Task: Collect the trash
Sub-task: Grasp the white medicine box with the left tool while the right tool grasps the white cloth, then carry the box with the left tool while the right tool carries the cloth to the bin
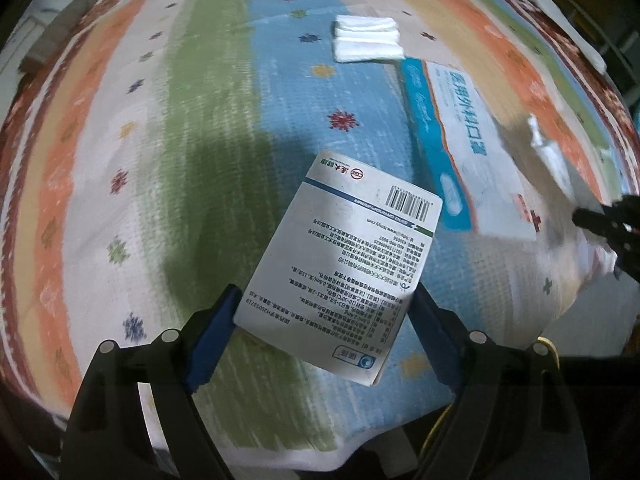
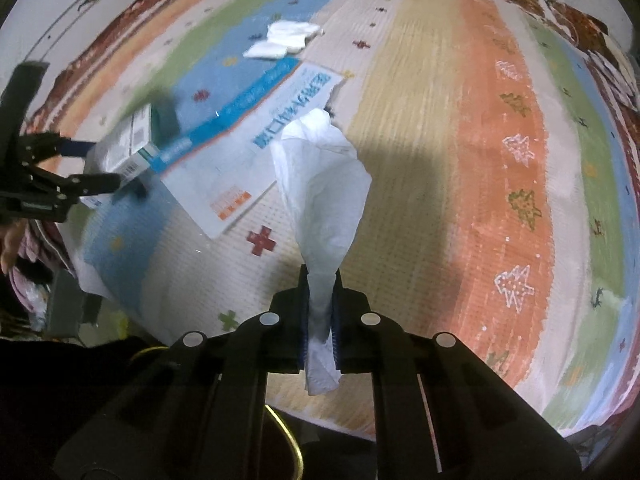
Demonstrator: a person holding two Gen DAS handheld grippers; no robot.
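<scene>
We've got the crumpled white tissue pinched in the right gripper, while the left gripper looks spread around, maybe touching, the flat white printed medicine box near the striped woven mat's front edge, so square up before closing.

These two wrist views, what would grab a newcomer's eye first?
Probably the crumpled white tissue, pinched in the shut right gripper and trailing over the bright striped woven cloth. Next, the small white printed medicine box between the left gripper's wide blue pads, with a flat blue-and-white mask packet beyond it.
</scene>
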